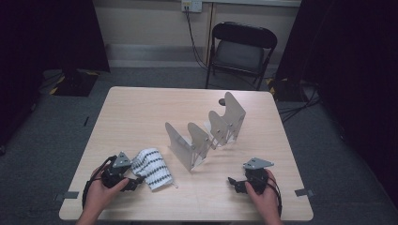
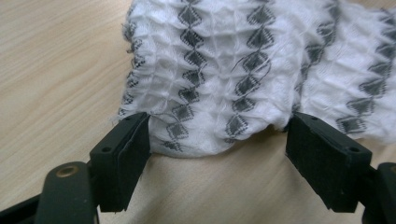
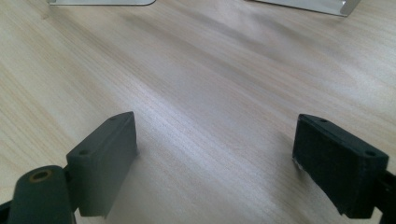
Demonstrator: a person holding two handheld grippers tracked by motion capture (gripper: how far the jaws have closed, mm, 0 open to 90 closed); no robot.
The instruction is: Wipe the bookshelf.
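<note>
A folded white cloth with rows of grey diamonds (image 1: 151, 168) (image 2: 224, 70) lies on the wooden table (image 1: 141, 108) near the front left. My left gripper (image 1: 138, 180) (image 2: 217, 144) sits low at the cloth's near edge, jaws wide apart. The rolled edge of the cloth reaches just between the jaw tips, and neither pad presses on it. At the front right, my right gripper (image 1: 233, 183) (image 3: 215, 149) rests open over bare wood, nothing between its jaws.
A zigzag metal rack (image 1: 206, 133) of several upright plates stands across the middle of the table; its feet (image 3: 308, 4) edge the top of the right gripper view. A small dark object (image 1: 222, 101) lies behind it. A folding chair (image 1: 241, 49) stands beyond the table.
</note>
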